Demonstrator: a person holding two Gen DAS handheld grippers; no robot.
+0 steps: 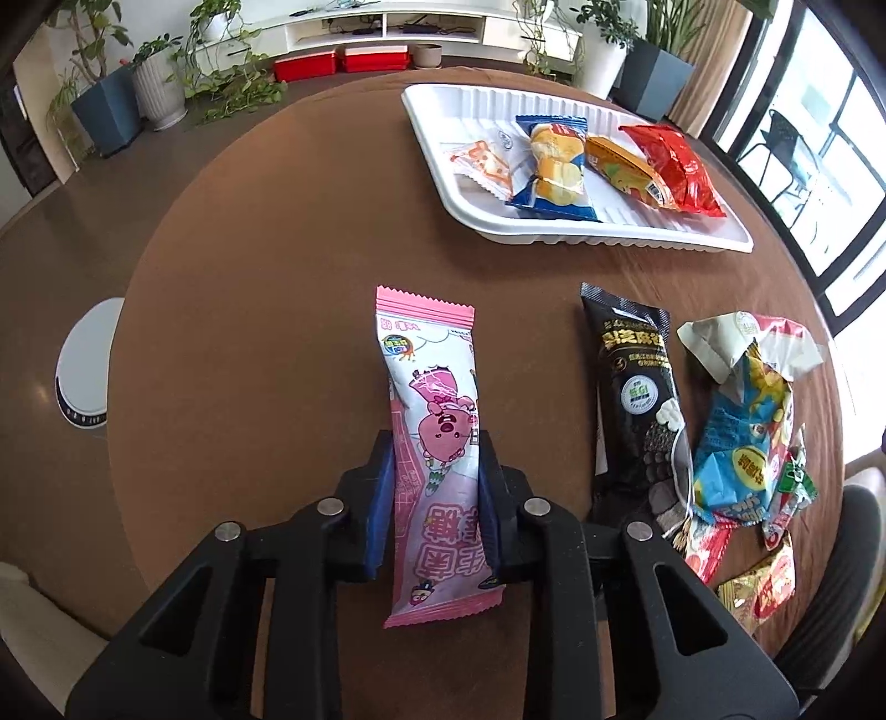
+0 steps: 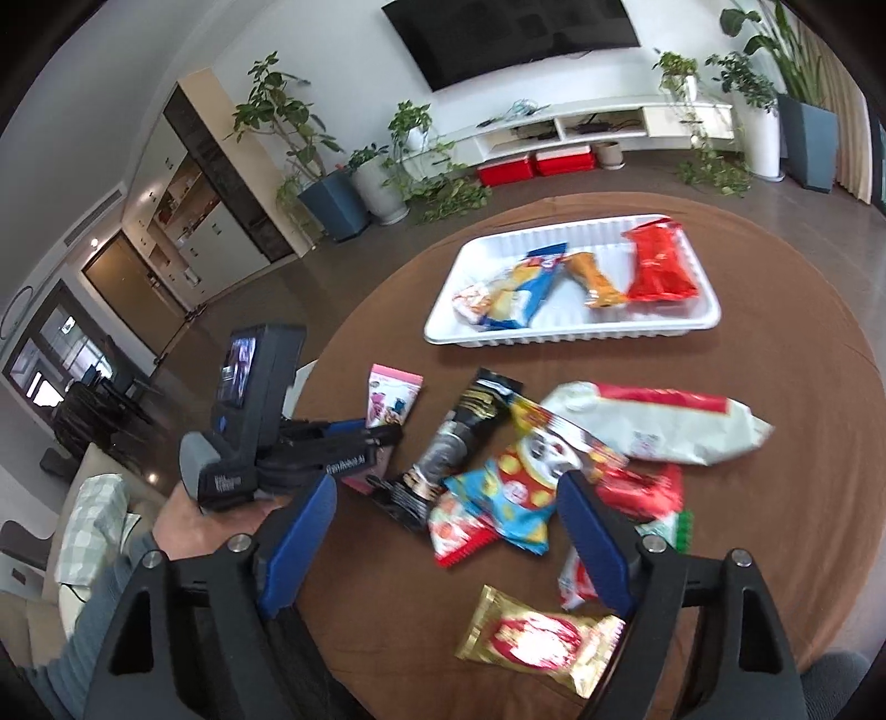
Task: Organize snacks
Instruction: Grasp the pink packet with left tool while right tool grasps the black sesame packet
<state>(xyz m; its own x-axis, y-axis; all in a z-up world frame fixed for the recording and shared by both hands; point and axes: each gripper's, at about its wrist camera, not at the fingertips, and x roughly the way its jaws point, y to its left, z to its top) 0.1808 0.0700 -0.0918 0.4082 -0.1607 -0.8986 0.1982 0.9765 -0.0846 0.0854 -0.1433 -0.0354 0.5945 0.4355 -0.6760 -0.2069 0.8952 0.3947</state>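
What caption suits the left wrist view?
Left gripper fingers clamp a pink snack packet; white tray waits beyond.

Potted plants (image 2: 332, 183), wall-mounted television (image 2: 515, 33), white low console (image 2: 598, 124), red boxes (image 2: 534, 165), round white stool (image 1: 88, 371)

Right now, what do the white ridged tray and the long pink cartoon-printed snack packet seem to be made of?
White ridged tray: looks like thin moulded plastic or foam with a matte finish; ribbed walls, rolled rim, soft shading.
Long pink cartoon-printed snack packet, pinched by the left gripper: probably printed plastic film, slightly glossy; serrated sealed ends and a pale sheen.
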